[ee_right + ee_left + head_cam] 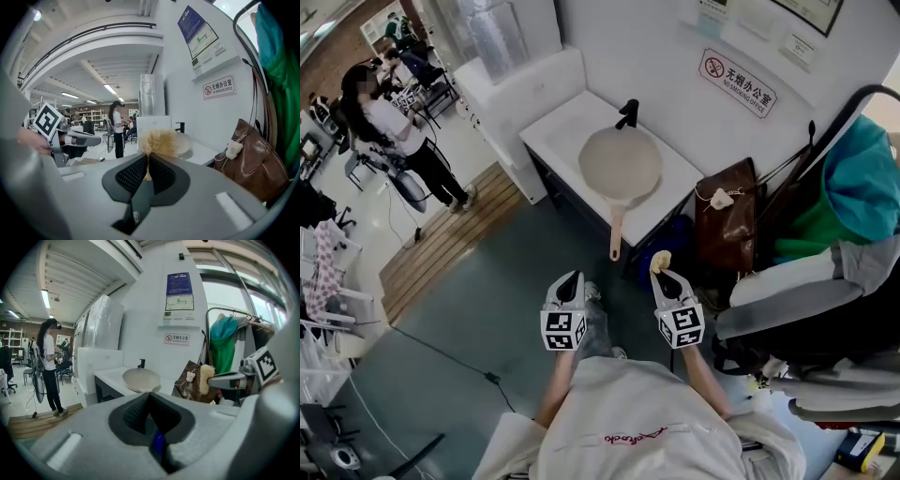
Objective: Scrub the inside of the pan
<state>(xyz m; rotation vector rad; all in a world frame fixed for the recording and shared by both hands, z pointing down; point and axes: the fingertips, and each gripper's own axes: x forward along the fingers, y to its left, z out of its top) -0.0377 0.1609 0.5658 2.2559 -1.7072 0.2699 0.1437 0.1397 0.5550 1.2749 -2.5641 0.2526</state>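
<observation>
Right gripper (146,157) first: its jaws are clamped on a tuft of pale yellow scrubber (159,142), which sticks out fluffy past the tips. Left gripper (149,396) is just beside it on my left, level with it, jaws pressed together with nothing between them. I hold both low in front of my chest, pointing forward, well short of the work.

Ahead of both grippers, and well apart from them, the pan (621,164) lies on a white counter (558,122). Its round bowl faces up, showing a pale beige inside. Its long axis runs from the far wall back toward me: the bowl is at the far end, close to a black tap (627,113), and the handle (616,234) points straight at the gap between my grippers, reaching past the counter's near edge. Whether the bowl rests on the flat top or over a basin I cannot tell.

Right of the right gripper, beside the counter, hangs a brown bag (727,220) with a small pale charm (721,199) dangling on its front. Further right are teal and green clothes (862,187). Far off to the left of my left gripper a person (403,131) in a white top stands on the floor.
</observation>
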